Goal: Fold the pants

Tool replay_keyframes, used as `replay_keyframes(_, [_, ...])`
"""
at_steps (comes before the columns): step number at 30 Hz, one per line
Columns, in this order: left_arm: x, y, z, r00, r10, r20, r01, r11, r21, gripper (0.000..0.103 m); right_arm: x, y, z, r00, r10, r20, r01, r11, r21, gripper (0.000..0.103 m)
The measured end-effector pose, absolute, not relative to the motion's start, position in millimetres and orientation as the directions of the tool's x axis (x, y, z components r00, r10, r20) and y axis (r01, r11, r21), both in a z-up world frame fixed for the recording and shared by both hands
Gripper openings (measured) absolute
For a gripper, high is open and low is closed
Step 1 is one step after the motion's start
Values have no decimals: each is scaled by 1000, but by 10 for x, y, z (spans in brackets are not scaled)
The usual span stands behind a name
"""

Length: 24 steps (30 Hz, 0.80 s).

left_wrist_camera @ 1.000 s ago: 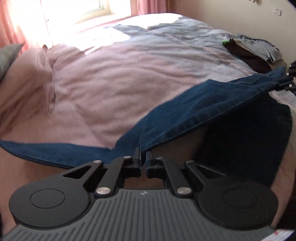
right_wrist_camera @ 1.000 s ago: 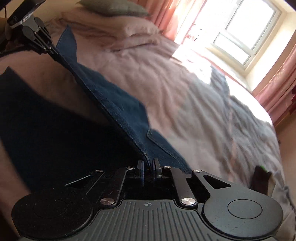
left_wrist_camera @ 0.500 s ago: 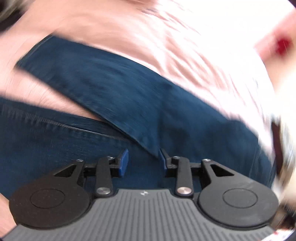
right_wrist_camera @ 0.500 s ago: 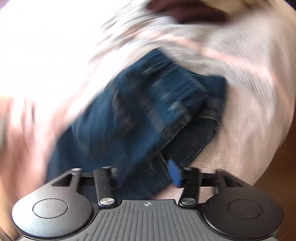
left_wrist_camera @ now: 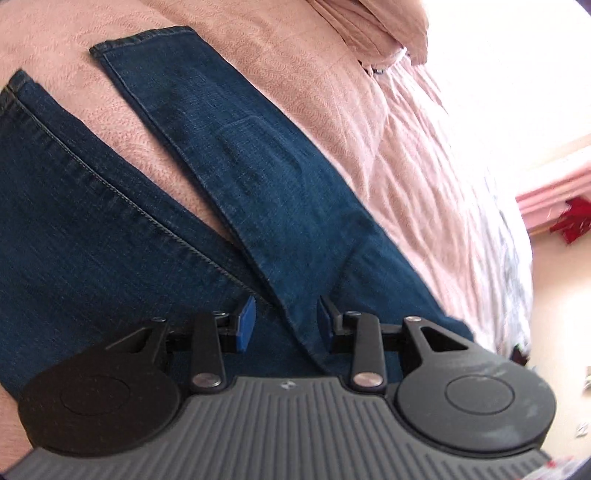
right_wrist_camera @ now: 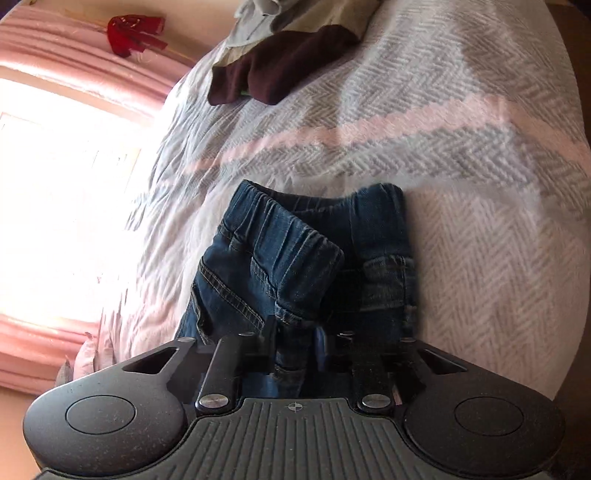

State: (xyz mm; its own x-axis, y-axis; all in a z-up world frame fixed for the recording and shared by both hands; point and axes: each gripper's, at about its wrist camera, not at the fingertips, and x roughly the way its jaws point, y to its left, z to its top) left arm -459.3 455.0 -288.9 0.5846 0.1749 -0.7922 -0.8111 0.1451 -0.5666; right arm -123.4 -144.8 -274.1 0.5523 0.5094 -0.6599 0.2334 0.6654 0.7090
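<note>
Done: dark blue denim pants [left_wrist_camera: 258, 192] lie half folded on the pink bed cover [left_wrist_camera: 369, 92].
Left: legs not lined up.
Left gripper [left_wrist_camera: 284, 325]: jaws wide apart, holding nothing.
Right gripper [right_wrist_camera: 295, 343]: jaws partly apart around the waistband; grip unclear.

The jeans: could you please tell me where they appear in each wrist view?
Left wrist: the jeans fill left and centre, both legs stretching to upper left.
Right wrist: only their elastic waistband shows, centre, above the gripper.
Shared landmark: the red object by the pink curtain.

window [right_wrist_camera: 55, 177] glare blown out; edges warped - soft
</note>
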Motion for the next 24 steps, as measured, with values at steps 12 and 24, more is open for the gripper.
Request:
replay_keyframes(12, [-4616, 4708, -3019, 562, 276, -780, -820, 59, -570, 2, -1085, -1359, -2580, 527, 502, -686, 143, 743, 654, 12])
replay_keyframes(24, [-5071, 3841, -2554, 449, 349, -822, -878, 344, -333, 3, -1095, -1699, -2626, 455, 474, -754, 99, 814, 572, 12])
